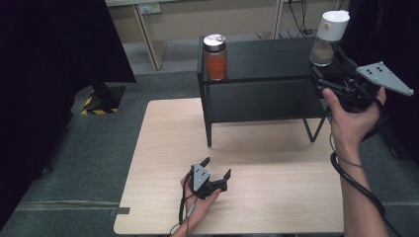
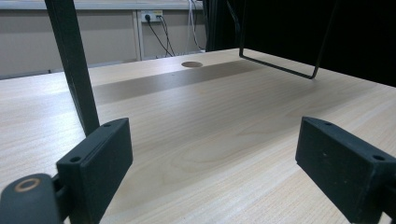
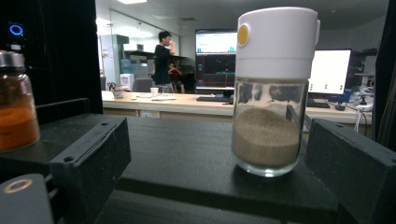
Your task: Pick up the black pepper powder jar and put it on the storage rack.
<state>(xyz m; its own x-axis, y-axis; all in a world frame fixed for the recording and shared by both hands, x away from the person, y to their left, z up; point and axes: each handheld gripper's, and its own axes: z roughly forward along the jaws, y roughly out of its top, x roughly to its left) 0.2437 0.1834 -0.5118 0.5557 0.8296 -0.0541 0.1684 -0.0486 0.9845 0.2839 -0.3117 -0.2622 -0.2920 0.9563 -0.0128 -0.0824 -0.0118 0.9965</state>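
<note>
A: Item one — right gripper [image 1: 330, 74]. State of jaws?

B: Spread wide, gripping nothing. Raised at the right end of the black shelf [image 1: 267, 57], jaws levelled at the white-capped jar [image 1: 329, 39]. In the right gripper view the jar [image 3: 271, 88] stands upright on the shelf top between the two jaws, nearer the right one, touching neither.

A: Jar contents?

B: Pale tan powder, lower half of the glass; yellow dot on the cap — legible in the right gripper view, too small in the high view.

A: Item two — left gripper [image 1: 217, 174].

B: Jaws wide apart, empty, held low over the desk [image 1: 163, 163] in front of the shelf. Its own view adds a shelf leg [image 2: 74, 65] just beyond the left jaw and a round hole [image 2: 192, 64] in the desk.

A: Other stock?

B: Orange-filled jar [image 1: 215, 57], left end of the shelf, well apart from the first.
</note>
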